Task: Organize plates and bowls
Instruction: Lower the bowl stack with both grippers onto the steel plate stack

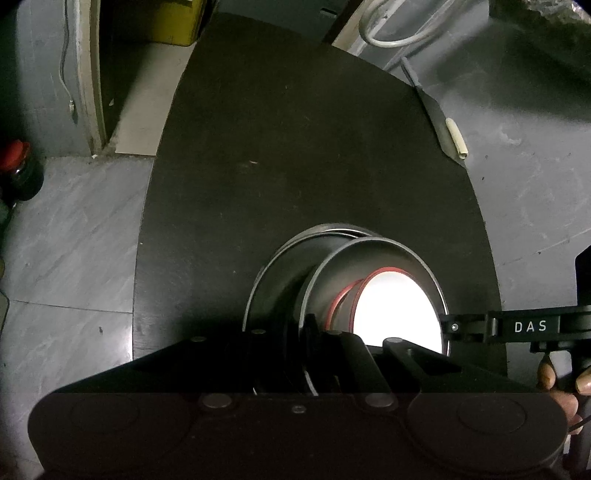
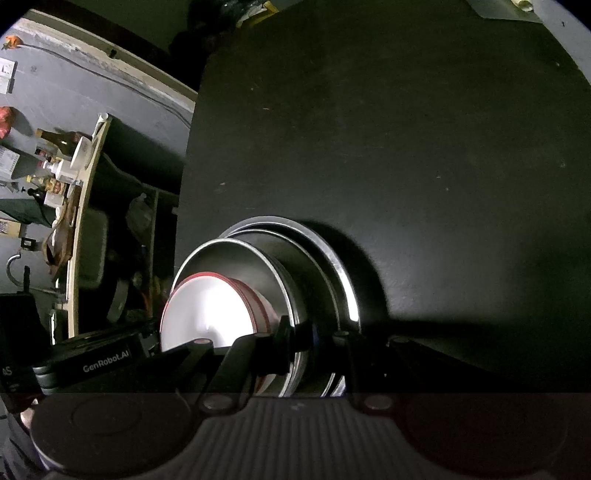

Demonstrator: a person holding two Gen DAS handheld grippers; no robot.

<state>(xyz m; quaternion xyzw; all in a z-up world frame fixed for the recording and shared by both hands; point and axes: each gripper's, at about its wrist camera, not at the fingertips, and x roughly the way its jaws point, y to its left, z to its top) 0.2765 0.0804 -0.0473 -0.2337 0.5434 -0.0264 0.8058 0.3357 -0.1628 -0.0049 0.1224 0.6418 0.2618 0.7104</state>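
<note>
A stack of dishes sits on a dark round table [image 1: 295, 147]. A wide steel plate [image 1: 273, 280] is at the bottom, a steel bowl [image 1: 373, 258] sits in it, and a white bowl with a red rim [image 1: 399, 310] is nested inside. My left gripper [image 1: 314, 343] is shut on the steel bowl's near rim. In the right wrist view the same steel plate [image 2: 332, 266], steel bowl [image 2: 236, 254] and white bowl [image 2: 207, 314] show. My right gripper [image 2: 295, 339] is shut on the steel bowl's rim from the opposite side.
The table's edge drops to a grey tiled floor [image 1: 74, 240]. A red-capped jar [image 1: 18, 170] stands on the floor at left. A white cable [image 1: 391, 33] lies at the back. A wooden shelf with bottles [image 2: 66, 158] is beyond the table's left side.
</note>
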